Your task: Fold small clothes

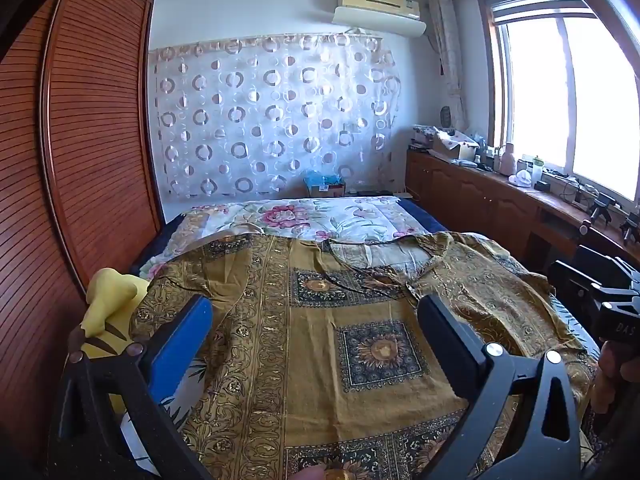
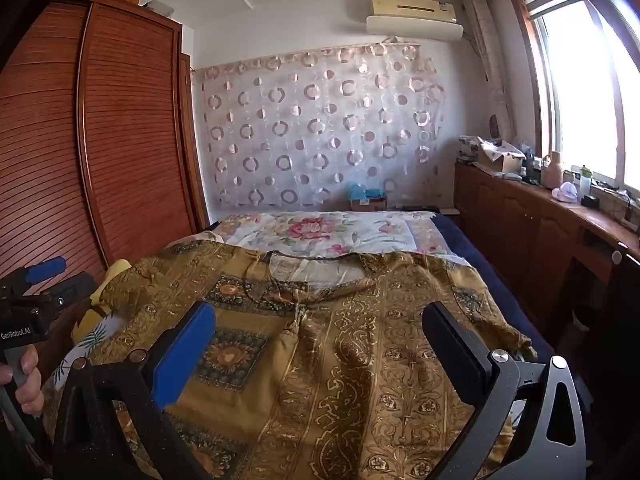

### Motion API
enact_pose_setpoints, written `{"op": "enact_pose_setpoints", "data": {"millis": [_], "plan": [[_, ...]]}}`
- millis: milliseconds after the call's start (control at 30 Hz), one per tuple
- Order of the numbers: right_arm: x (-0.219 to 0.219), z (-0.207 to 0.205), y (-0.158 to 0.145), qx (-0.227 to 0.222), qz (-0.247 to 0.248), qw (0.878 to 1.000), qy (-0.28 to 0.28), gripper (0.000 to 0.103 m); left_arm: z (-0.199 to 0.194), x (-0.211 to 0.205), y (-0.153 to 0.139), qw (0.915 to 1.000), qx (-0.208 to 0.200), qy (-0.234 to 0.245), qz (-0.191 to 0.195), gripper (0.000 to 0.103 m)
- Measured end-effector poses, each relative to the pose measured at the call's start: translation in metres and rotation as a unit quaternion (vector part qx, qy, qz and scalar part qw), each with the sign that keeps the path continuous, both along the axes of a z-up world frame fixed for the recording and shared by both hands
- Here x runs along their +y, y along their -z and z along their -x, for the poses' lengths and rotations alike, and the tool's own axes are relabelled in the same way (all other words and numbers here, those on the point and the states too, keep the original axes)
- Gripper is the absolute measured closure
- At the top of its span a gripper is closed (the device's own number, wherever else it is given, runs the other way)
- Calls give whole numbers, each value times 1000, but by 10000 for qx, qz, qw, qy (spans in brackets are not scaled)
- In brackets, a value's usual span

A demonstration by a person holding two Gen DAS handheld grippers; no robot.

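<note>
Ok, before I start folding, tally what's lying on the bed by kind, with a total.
Garment: 1, gold patterned, spread flat
Quilt: 1, floral, beyond it
Yellow toy: 1, at the garment's left edge
Total: 3

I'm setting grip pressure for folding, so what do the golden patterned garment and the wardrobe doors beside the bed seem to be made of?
The golden patterned garment looks like thin woven cloth, perhaps cotton or a silky blend: it drapes in soft creases with a faint sheen on the print. The wardrobe doors appear to be reddish-brown wood, or wood veneer, with fine horizontal slats and a semi-gloss varnish.
</note>
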State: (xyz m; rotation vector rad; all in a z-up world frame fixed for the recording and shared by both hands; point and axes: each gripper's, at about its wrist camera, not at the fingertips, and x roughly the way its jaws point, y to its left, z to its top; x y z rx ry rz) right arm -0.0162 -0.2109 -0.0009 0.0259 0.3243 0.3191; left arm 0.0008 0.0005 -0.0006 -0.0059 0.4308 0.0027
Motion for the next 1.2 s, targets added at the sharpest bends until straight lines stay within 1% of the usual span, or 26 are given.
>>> {"op": "enact_pose_setpoints", "data": {"millis": [167, 200, 300, 833, 933, 1200], "plan": [[-3, -4, -4, 2, 13, 10000, -34, 0, -2, 6, 0, 10000, 54, 34, 23, 0], [-3, -5, -5, 2, 8, 10000, -31, 0, -2, -3, 1, 10000, 20, -3, -79, 0], [-2, -6, -3, -33, 19, 10000, -34, 0, -2, -4, 1, 10000, 17, 3, -93, 0], [-1, 3, -1, -64, 34, 10000, -30, 0, 2, -1, -2, 10000, -47, -9, -66, 0], [-1, 3, -1, -68, 30, 10000, -24, 0, 8, -3, -14, 9999, -93, -31, -78, 0], [-1, 2, 0, -66, 30, 10000, -28, 0, 7, -3, -17, 9999, -98, -37, -81, 0]]}}
